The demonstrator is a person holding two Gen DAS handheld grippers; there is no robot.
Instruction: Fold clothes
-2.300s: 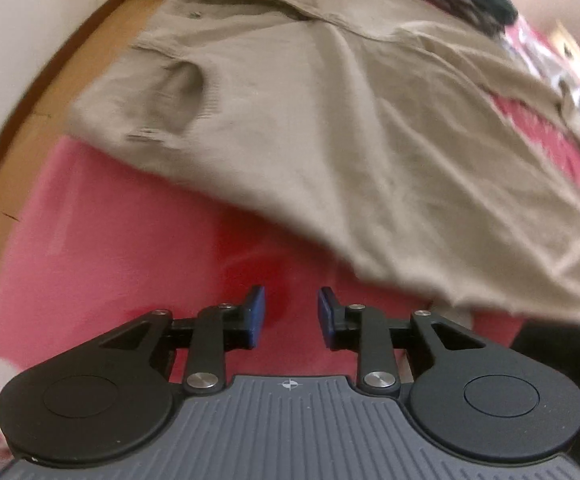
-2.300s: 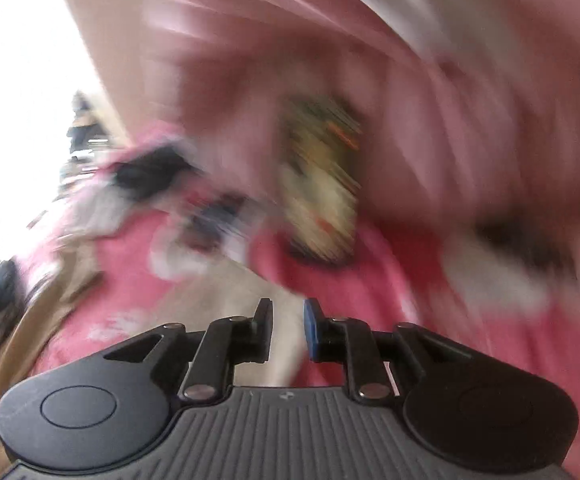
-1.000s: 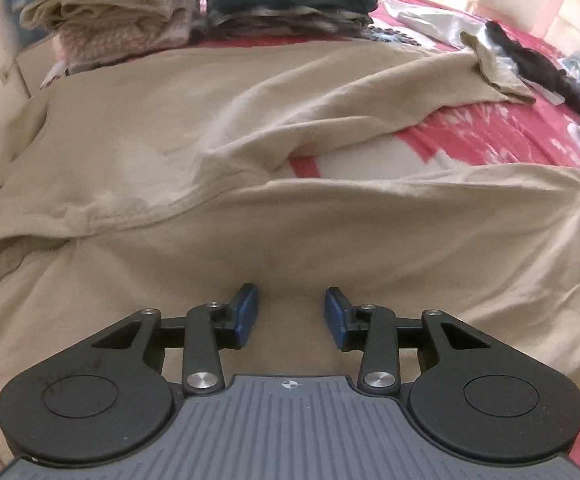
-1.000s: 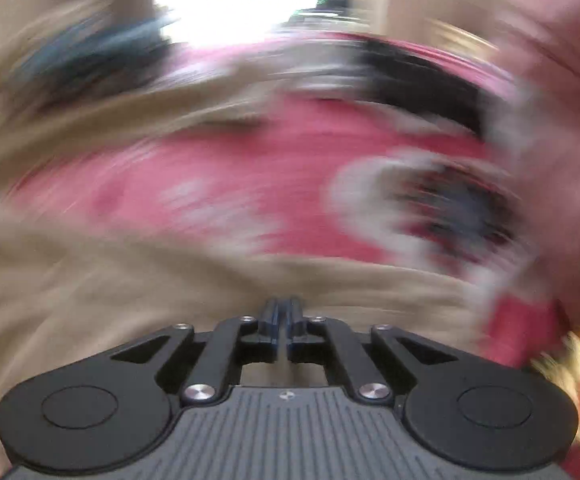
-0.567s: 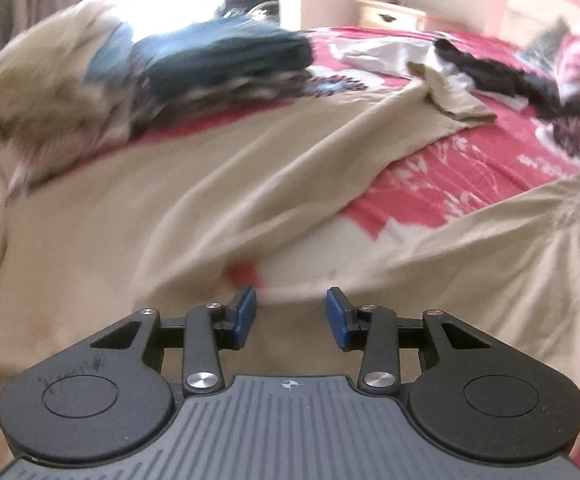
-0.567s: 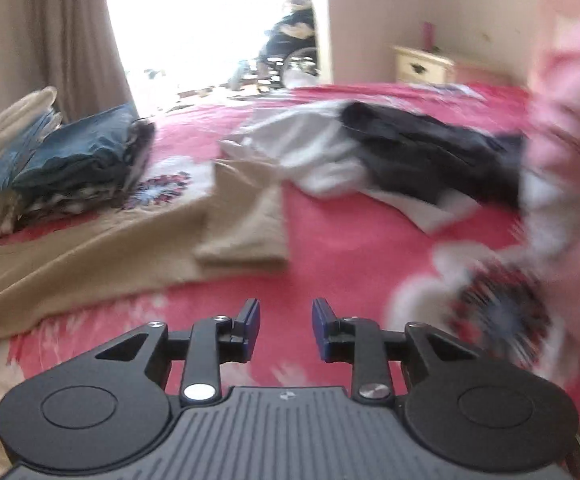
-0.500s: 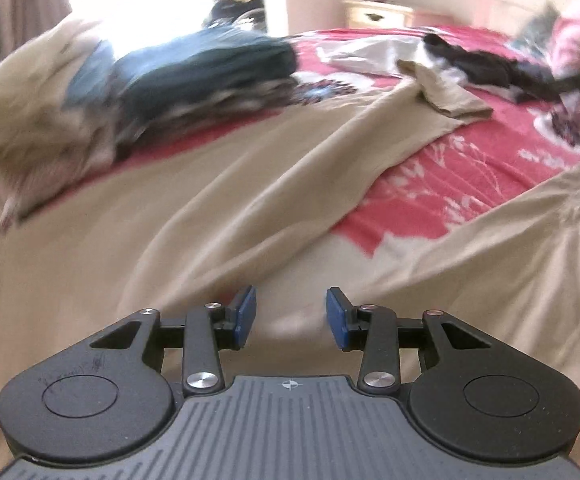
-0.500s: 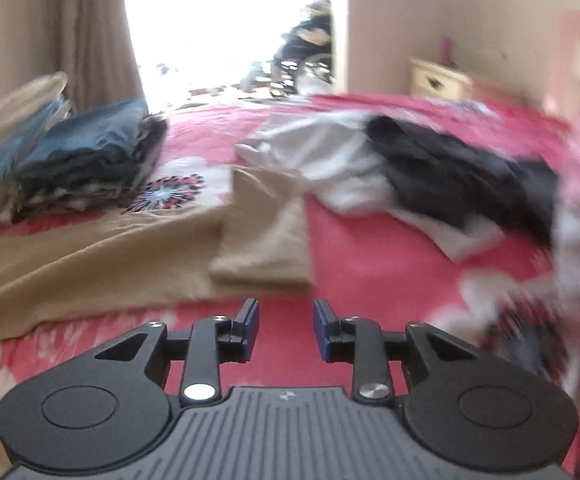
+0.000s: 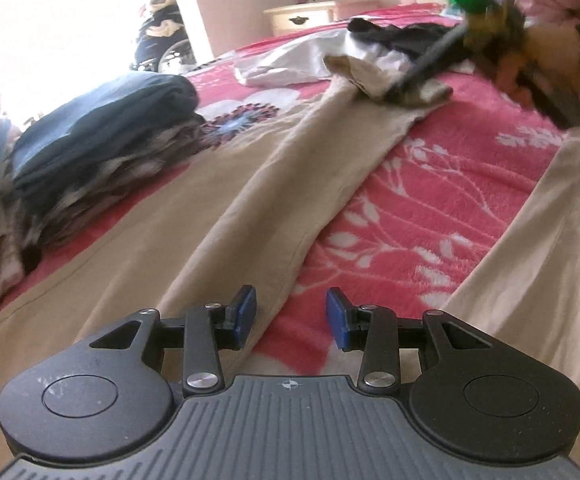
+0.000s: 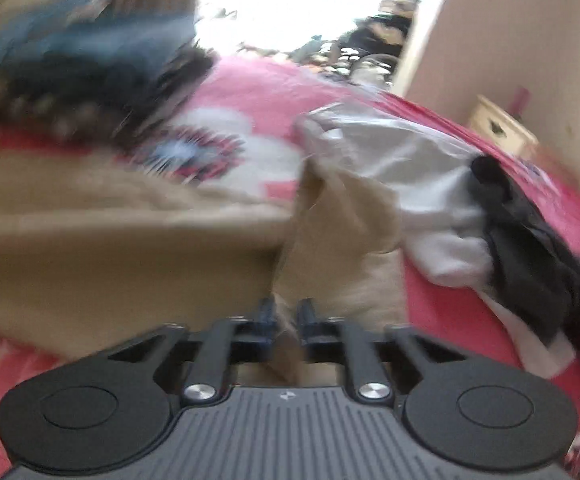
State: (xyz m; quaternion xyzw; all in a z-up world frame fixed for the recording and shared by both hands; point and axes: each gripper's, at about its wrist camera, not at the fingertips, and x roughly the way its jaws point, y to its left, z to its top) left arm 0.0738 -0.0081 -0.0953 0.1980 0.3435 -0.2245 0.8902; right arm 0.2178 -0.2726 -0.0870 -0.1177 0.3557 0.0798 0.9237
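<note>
A beige garment (image 9: 250, 184) lies spread over the pink flowered bedcover (image 9: 430, 200), with one long part running to the far right. My left gripper (image 9: 290, 314) hovers open above that part's near edge, nothing between its blue pads. At the far end, my right gripper (image 9: 398, 92) reaches down onto the garment's folded tip. In the right wrist view, the right gripper (image 10: 287, 314) has its jaws closing to a narrow gap, and a pinch of the beige garment (image 10: 342, 224) sits between them.
A stack of folded clothes (image 9: 102, 132) stands at the left of the bed. A white garment (image 10: 402, 168) and a black garment (image 10: 530, 248) lie crumpled beyond the beige tip. A cream nightstand (image 9: 302, 18) stands by the wall. A person's hand (image 9: 510, 76) holds the right gripper.
The left gripper slid right along the beige garment, still open. The right gripper, open above the bedcover half a second ago, dropped onto the garment's far tip and closed on it.
</note>
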